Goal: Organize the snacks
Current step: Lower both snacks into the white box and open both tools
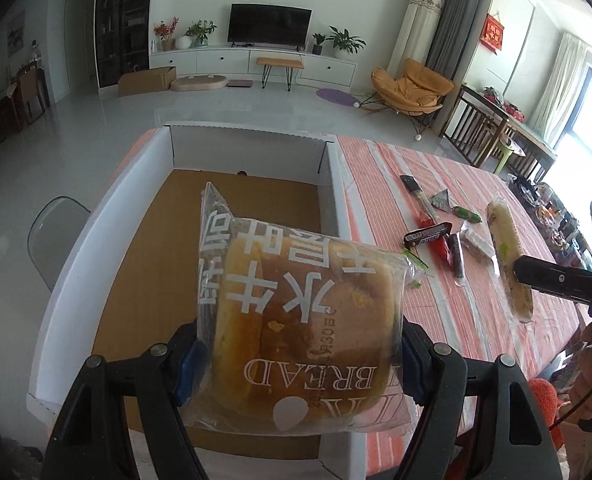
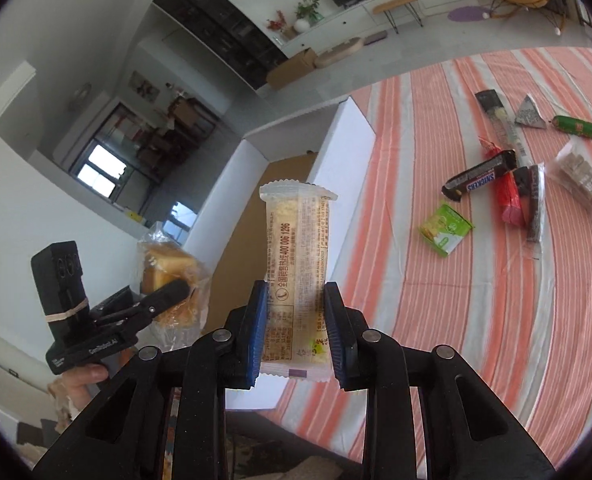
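Left tongs (image 1: 300, 364): clamped on the bagged bread (image 1: 304, 320), held above the white box (image 1: 251, 148).
Right tongs (image 2: 296, 328): gripping a long pale snack bar (image 2: 298, 248), lifted off the bench (image 2: 476, 300).
Loose snacks: Snickers bar (image 2: 480, 175) among others on the striped cloth.

Both wrist views close, angled down; share white box (image 1: 251, 148) and striped table (image 2: 476, 300).

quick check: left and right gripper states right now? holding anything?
Left gripper: closed on the bagged bread, held over the white box.
Right gripper: closed on the long wrapped snack bar, lifted clear of the striped tablecloth.
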A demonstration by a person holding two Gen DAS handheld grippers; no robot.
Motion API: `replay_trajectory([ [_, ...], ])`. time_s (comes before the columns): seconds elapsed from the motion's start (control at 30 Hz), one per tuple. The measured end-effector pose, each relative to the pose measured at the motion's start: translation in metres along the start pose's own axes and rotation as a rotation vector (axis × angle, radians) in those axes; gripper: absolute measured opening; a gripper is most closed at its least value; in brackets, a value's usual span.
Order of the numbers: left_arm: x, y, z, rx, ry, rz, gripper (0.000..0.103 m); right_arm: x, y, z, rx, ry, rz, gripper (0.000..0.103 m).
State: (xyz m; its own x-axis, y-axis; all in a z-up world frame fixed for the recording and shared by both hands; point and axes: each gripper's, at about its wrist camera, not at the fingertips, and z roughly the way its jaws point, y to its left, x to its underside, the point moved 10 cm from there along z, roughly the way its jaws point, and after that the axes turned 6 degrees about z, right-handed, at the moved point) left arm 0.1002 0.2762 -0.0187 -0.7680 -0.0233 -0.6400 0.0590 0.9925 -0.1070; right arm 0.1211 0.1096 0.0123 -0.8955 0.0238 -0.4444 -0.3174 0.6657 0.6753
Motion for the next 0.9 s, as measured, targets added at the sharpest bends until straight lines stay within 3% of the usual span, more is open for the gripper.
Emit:
replay_trajectory([
  [0.07,-0.002,0.028,0.002,-0.056,0.005,-0.025,0.075,-0.008,0.033,0.015,-0.034,0.015,-0.035,0.029],
  [0.17,0.009,0.071,0.016,-0.199,0.043,-0.058,0.077,-0.011,0.065,0.053,-0.05,0.046,-0.083,0.029],
  [0.23,0.026,0.1,0.035,-0.296,0.117,-0.091,0.089,-0.007,0.076,0.085,-0.05,0.08,-0.103,0.031],
  [0.27,0.038,0.108,0.044,-0.313,0.161,-0.108,0.091,-0.004,0.075,0.1,-0.024,0.099,-0.11,0.038],
  [0.3,0.049,0.112,0.051,-0.308,0.192,-0.125,0.091,0.001,0.072,0.111,0.0,0.114,-0.115,0.06],
  [0.33,0.057,0.113,0.055,-0.286,0.209,-0.143,0.091,0.006,0.067,0.117,0.026,0.117,-0.116,0.071],
  [0.37,0.065,0.112,0.057,-0.261,0.216,-0.158,0.091,0.01,0.06,0.118,0.048,0.108,-0.121,0.074],
  [0.43,0.072,0.109,0.057,-0.244,0.216,-0.169,0.091,0.018,0.043,0.11,0.098,0.086,-0.136,0.074],
  [0.6,0.062,0.098,0.048,-0.203,0.131,-0.172,0.092,0.018,-0.02,0.075,0.232,-0.03,-0.127,0.074],
  [0.73,0.053,0.071,0.045,-0.152,0.074,-0.12,0.092,0.027,-0.08,0.029,0.354,-0.143,-0.115,0.074],
  [0.9,0.044,0.036,0.056,-0.107,0.061,-0.06,0.092,0.049,-0.155,-0.024,0.516,-0.231,-0.071,0.074],
])
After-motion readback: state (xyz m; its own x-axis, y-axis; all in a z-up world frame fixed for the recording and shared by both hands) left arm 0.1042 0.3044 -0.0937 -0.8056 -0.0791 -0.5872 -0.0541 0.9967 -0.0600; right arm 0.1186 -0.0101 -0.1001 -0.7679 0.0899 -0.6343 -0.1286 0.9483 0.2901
